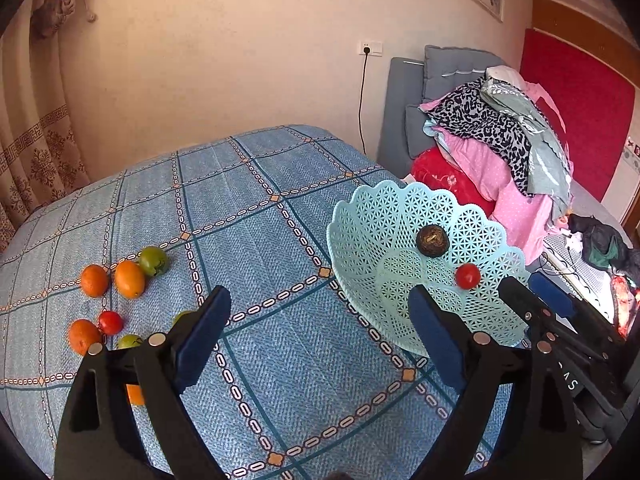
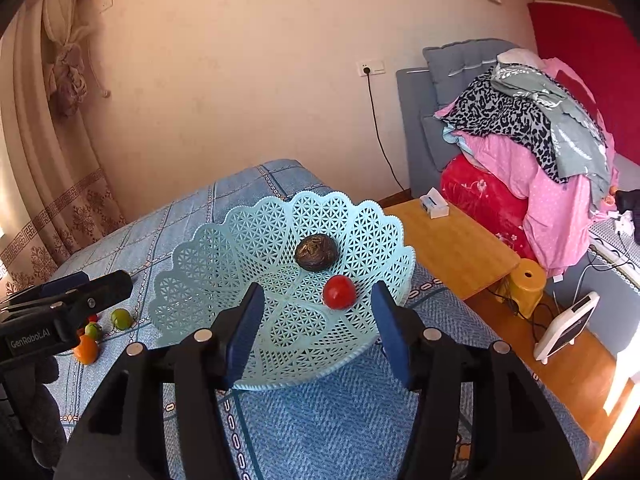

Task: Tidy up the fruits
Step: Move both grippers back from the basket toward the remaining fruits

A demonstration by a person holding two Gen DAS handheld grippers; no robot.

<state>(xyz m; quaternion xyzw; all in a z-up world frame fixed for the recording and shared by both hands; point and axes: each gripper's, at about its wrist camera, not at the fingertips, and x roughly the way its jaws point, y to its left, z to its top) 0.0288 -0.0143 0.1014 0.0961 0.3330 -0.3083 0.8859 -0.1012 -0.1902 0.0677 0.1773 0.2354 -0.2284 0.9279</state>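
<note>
Hovering over basket (image 2: 224,256), right gripper (image 2: 316,336) fingers spread, empty; red tomato (image 2: 339,292) between, beyond tips.

Piled bedding (image 2: 532,152) (pink, leopard-print), wooden side table (image 2: 452,244), yellow stool (image 2: 526,286), curtain (image 1: 36,152)

Warm, soft daylight fills both views, brightest near the curtain (image 2: 60,184) at the left. Shadows under the basket (image 2: 280,264) are faint. Focus is sharp throughout. Fisheye bending curves the wall and curtain, and dark vignette cuts the corners.
</note>
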